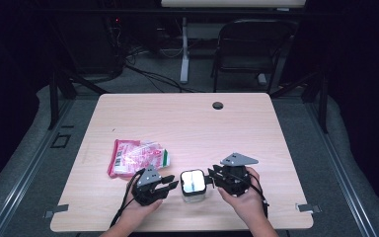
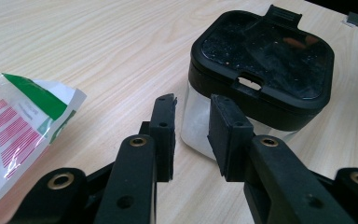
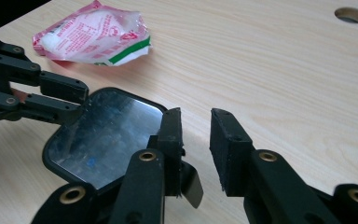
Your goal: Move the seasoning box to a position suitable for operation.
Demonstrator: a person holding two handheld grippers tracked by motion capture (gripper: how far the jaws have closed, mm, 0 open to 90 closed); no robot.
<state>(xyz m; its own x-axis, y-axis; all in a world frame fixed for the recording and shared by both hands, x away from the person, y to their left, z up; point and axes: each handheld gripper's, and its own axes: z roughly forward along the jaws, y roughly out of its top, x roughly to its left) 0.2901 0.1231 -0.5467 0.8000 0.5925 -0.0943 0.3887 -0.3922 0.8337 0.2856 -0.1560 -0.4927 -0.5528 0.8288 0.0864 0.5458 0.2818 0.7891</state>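
Note:
A small clear container (image 1: 193,186) with a black hinged lid (image 2: 261,51) stands near the table's front edge, with something white inside. My left gripper (image 1: 171,184) sits just left of it, pointing at its side. Its jaws (image 2: 193,116) are open with a narrow gap, and nothing is between them. My right gripper (image 1: 210,176) hovers at the container's right. In the right gripper view the glossy lid (image 3: 105,135) lies below and to the left of the jaws. The right gripper (image 3: 196,126) is open and holds nothing. The lid's tab (image 3: 189,184) shows beside its left jaw.
A pink and white plastic bag (image 1: 137,157) with a green stripe lies on the wooden table (image 1: 187,123) behind the left gripper. A cable hole (image 1: 218,105) sits near the far edge. A chair (image 1: 251,44) stands beyond the table.

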